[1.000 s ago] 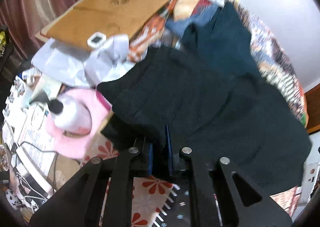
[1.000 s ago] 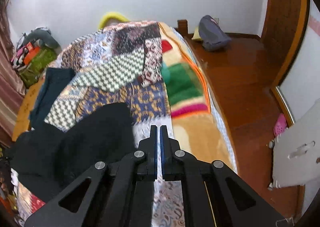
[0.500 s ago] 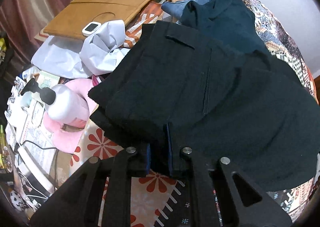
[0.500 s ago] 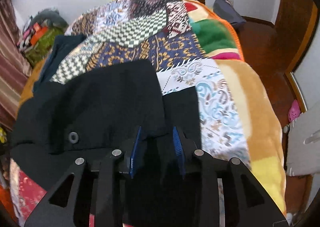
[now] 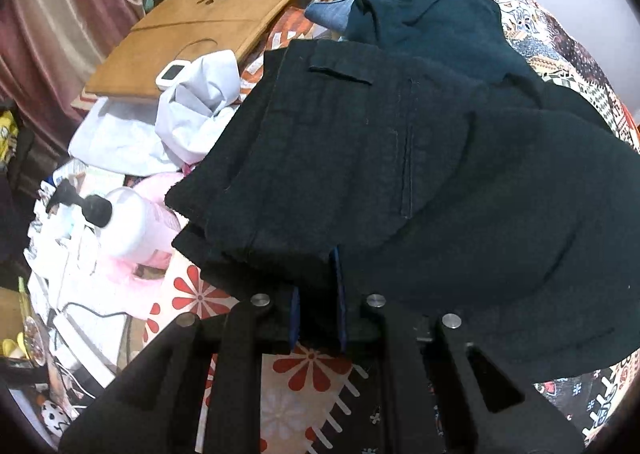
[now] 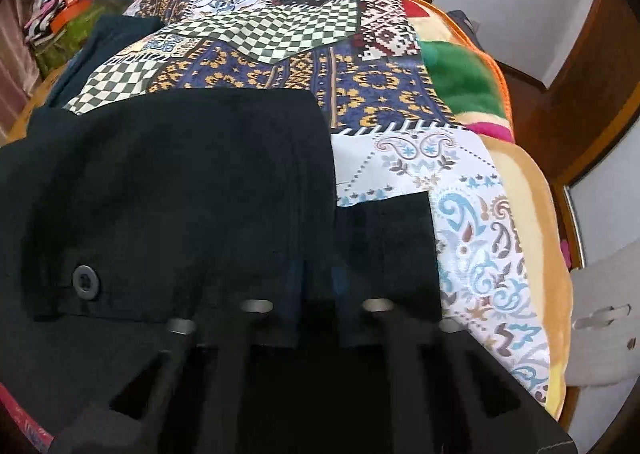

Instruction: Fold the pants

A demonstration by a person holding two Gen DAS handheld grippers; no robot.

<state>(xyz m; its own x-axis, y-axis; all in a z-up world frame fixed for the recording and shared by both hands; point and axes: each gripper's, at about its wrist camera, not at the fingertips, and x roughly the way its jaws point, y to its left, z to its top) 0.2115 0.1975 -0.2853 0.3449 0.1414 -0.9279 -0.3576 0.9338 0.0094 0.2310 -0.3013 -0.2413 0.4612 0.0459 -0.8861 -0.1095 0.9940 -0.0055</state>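
Note:
The black pants (image 5: 360, 157) lie folded on the patterned bedspread (image 5: 304, 378), waistband and a back pocket facing up. My left gripper (image 5: 316, 286) sits at the near edge of the fold, jaws a little apart with black cloth between them. In the right wrist view the pants (image 6: 180, 189) fill the left and middle, with a black button (image 6: 85, 281) at lower left. My right gripper (image 6: 318, 274) rests low on the cloth, jaws a little apart around a fold of it.
A dark teal garment (image 5: 432, 9) and blue jeans (image 5: 340, 9) lie beyond the pants. A white shirt (image 5: 192, 109), wooden board (image 5: 208, 25), white bottle (image 5: 132, 225) and pink item lie left. The patchwork quilt (image 6: 280, 33) extends ahead; bed edge and wooden floor at right.
Both grippers came down onto the pants. The right gripper went from shut above the bed to slightly apart on the cloth. The pants now lie flatter and closer in both views.

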